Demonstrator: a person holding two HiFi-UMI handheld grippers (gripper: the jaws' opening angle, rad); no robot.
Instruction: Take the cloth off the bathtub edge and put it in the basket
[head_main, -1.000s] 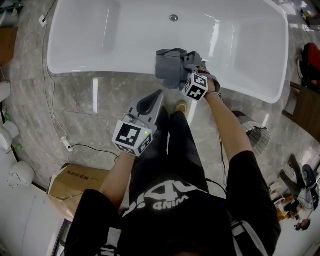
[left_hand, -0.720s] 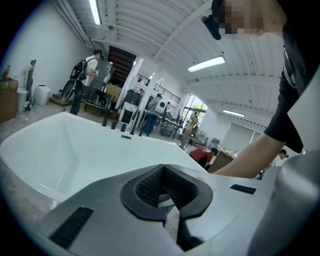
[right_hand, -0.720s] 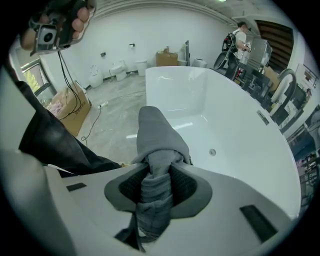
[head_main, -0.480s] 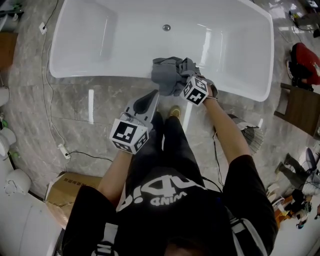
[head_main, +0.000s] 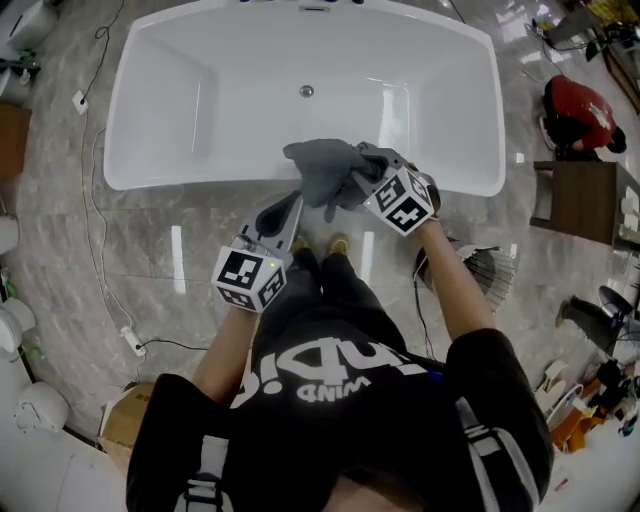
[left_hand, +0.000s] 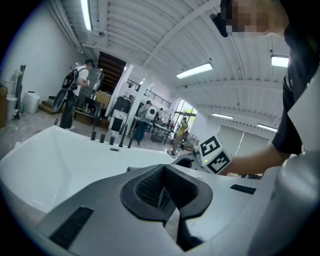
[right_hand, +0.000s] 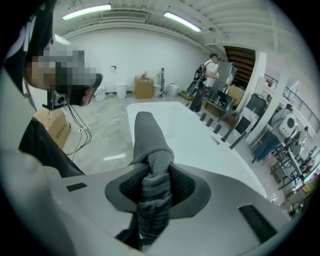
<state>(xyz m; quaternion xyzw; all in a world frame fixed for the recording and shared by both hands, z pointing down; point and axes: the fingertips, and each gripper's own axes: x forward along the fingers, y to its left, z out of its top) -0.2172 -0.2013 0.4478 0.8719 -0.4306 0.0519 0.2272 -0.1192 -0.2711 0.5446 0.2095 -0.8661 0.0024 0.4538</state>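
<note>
Cloth (head_main: 322, 170), grey and crumpled, bunches in right gripper (right_hand: 157, 186).

The person wears a black short-sleeved T-shirt (head_main: 330, 400) with large white lettering across the chest. Below it in the head view's centre are black trousers (head_main: 335, 285) and tan shoes (head_main: 340, 244). Grey straps (head_main: 205, 470) run over both shoulders at the bottom of that frame. The left gripper (head_main: 291, 204) and the right gripper (head_main: 365, 178) have smooth light-grey shells marked with narrow black slots. Dark ribbed pads (left_hand: 148, 187) sit in a black-rimmed hollow at the front of each. Each gripper carries a white cube (head_main: 250, 280) printed with black square markers.
</note>
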